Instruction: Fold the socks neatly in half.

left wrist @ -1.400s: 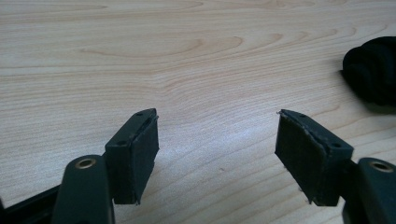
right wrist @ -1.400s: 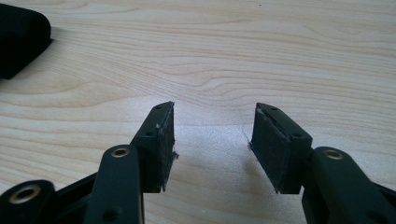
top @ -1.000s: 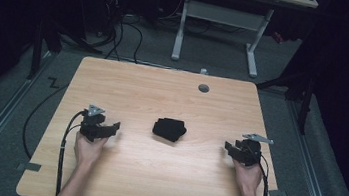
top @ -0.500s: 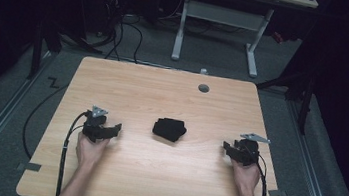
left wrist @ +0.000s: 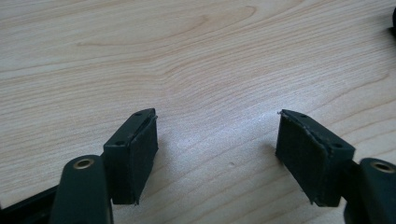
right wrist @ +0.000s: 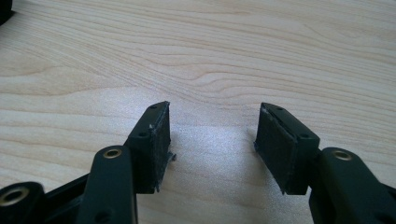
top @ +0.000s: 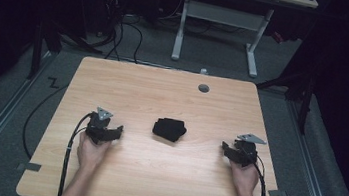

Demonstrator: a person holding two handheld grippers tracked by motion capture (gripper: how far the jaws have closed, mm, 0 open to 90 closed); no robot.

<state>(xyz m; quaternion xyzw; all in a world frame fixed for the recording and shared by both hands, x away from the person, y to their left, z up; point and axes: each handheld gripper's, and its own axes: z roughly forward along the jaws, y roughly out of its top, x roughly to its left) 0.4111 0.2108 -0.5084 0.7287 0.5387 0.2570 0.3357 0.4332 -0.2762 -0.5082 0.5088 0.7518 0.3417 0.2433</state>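
A crumpled black cloth lies near the middle of the wooden table. My left gripper rests on the table to the cloth's left, held by a hand, jaws open and pointing toward the cloth. In the left gripper view that gripper has only bare wood between its pads. My right gripper sits to the cloth's right, also open and aimed inward. The right gripper view shows this gripper with nothing between its black pads.
A grey round grommet sits in the table near its far edge. Beyond the table stand a white desk frame and floor cables. Black cables trail from both grippers toward the near edge.
The left gripper has shifted slightly to the right, toward the cloth. The right gripper and the cloth have stayed in place.
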